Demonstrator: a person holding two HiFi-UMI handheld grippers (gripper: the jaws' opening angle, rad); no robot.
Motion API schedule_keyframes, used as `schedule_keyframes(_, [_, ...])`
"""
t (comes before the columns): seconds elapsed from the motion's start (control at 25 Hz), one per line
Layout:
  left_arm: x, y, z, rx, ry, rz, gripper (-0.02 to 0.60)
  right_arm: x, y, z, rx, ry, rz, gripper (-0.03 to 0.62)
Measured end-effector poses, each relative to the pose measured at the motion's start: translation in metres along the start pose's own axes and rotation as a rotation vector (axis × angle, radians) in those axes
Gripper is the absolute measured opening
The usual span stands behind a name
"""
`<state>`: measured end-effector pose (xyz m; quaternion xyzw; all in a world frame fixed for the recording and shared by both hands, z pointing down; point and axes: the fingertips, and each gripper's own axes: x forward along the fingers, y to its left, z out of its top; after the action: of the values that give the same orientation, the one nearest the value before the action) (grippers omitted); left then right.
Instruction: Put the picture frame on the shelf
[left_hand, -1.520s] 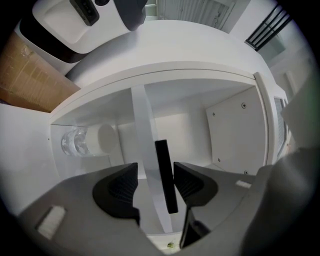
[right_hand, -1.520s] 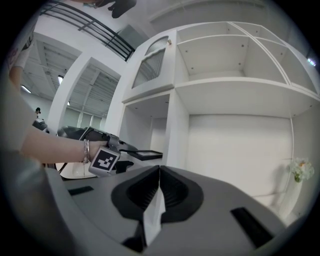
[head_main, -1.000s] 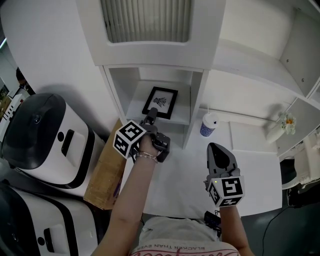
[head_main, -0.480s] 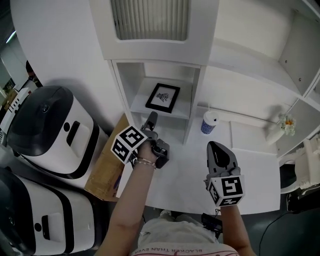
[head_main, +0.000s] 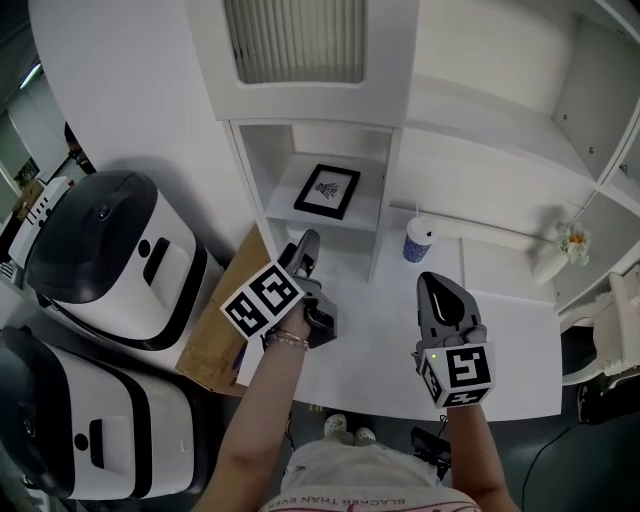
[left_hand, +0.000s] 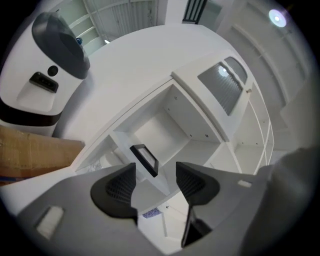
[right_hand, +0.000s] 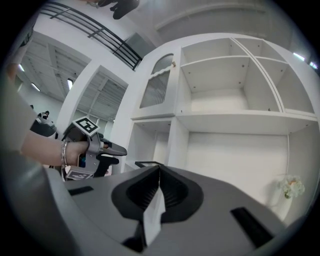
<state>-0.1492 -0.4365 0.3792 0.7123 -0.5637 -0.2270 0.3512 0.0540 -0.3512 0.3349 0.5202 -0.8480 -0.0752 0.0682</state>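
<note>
White shelving (head_main: 395, 150) is filling the background, with a white tabletop (head_main: 380, 350) lying below both hand-held tools.

**Left gripper** (head_main: 308, 240): It is hovering above the table edge and pointing up toward an open compartment of the shelving. In the left gripper view its jaws (left_hand: 155, 182) are standing well apart, with nothing between the ribbed pads (left_hand: 117, 187). It is gripping no object.

**Picture frame** (head_main: 328, 191): The black frame is resting on the shelf board inside that compartment, ahead of the left gripper's tips and clear of them. It is leaning slightly back, with its print facing outward. In the left gripper view the frame (left_hand: 145, 159) is appearing just beyond the gap between the jaws.

**Right gripper** (head_main: 435, 285): It is hanging over the tabletop, to the right of the left gripper and well apart from it. In the right gripper view its jaws (right_hand: 159, 187) are pressing together along their length and are clasping nothing. The left gripper (right_hand: 119, 154) is showing off to its left in that view, in front of the shelving.

**Surroundings:**
- A lidded cup (head_main: 418, 242) is standing ahead of the right gripper, against the shelving wall.
- A cardboard box (head_main: 215, 335) is lying to the left of the left gripper.
- Two white-and-black appliances (head_main: 110, 255) are sitting farther left, beyond the box.
</note>
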Motion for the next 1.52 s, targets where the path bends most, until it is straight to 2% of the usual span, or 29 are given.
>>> schedule_keyframes(0.24, [-0.022, -0.025, 0.009, 0.278, -0.049, -0.051, 0.239, -0.008, -0.002, 0.016, -0.009, -0.044, -0.019, 0.009])
schedule_keyframes(0.52, [-0.041, -0.044, 0.013, 0.568, -0.092, -0.113, 0.238, -0.013, -0.001, 0.029, -0.014, -0.077, -0.039, 0.009])
schedule_keyframes(0.64, [-0.051, -0.056, 0.009, 0.610, -0.095, -0.193, 0.221, -0.015, -0.001, 0.034, 0.000, -0.096, -0.042, 0.009])
schedule_keyframes(0.72, [-0.058, -0.061, 0.008, 0.640, -0.096, -0.216, 0.204, -0.015, -0.001, 0.039, 0.008, -0.111, -0.044, 0.009])
schedule_keyframes(0.92, [-0.072, -0.073, 0.019, 0.766, -0.144, -0.196, 0.138, -0.013, 0.001, 0.052, 0.019, -0.140, -0.033, 0.009])
schedule_keyframes(1.04, [-0.080, -0.082, 0.027, 0.888, -0.186, -0.177, 0.072, -0.011, 0.002, 0.055, 0.034, -0.136, -0.022, 0.009])
schedule_keyframes(1.12, [-0.083, -0.089, 0.030, 0.940, -0.201, -0.182, 0.022, -0.011, 0.004, 0.060, 0.024, -0.143, -0.014, 0.009])
schedule_keyframes(1.32, [-0.090, -0.102, 0.035, 1.004, -0.227, -0.198, 0.009, -0.016, 0.009, 0.071, -0.043, -0.154, -0.014, 0.009])
schedule_keyframes(1.52, [-0.095, -0.108, 0.042, 1.011, -0.260, -0.207, 0.011, -0.017, 0.010, 0.076, -0.010, -0.173, -0.002, 0.009])
